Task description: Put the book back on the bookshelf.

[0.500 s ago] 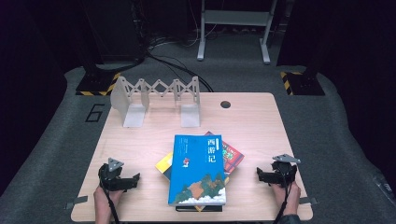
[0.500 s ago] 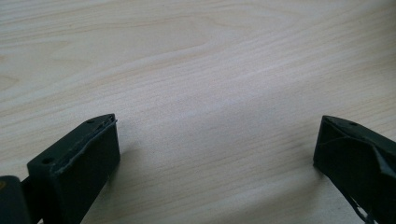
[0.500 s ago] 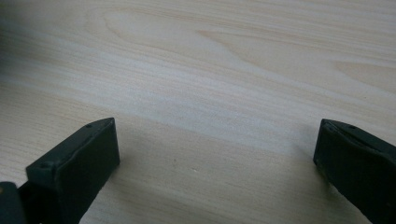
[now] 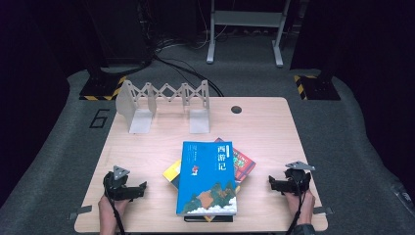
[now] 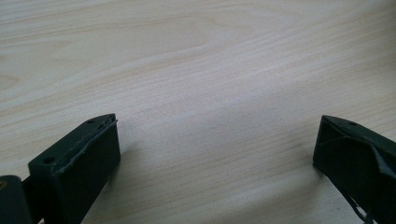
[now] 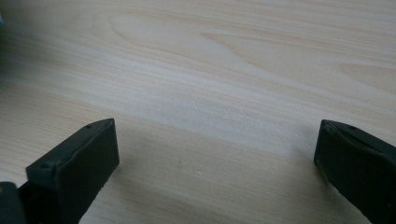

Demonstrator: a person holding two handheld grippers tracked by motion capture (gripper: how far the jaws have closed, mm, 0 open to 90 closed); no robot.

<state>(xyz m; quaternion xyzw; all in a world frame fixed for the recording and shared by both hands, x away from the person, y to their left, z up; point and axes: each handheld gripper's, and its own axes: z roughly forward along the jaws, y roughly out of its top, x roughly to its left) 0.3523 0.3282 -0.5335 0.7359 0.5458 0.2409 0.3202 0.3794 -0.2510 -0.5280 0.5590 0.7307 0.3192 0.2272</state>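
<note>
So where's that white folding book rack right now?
In the high view, the white folding book rack stands at the table's far left, beyond the blue book topping the stack.

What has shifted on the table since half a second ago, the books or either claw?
Nothing visibly changed. The left claw and right claw rest open on the table either side of the book stack, blue book on top; the white expanding bookend rack stands at the back.
</note>
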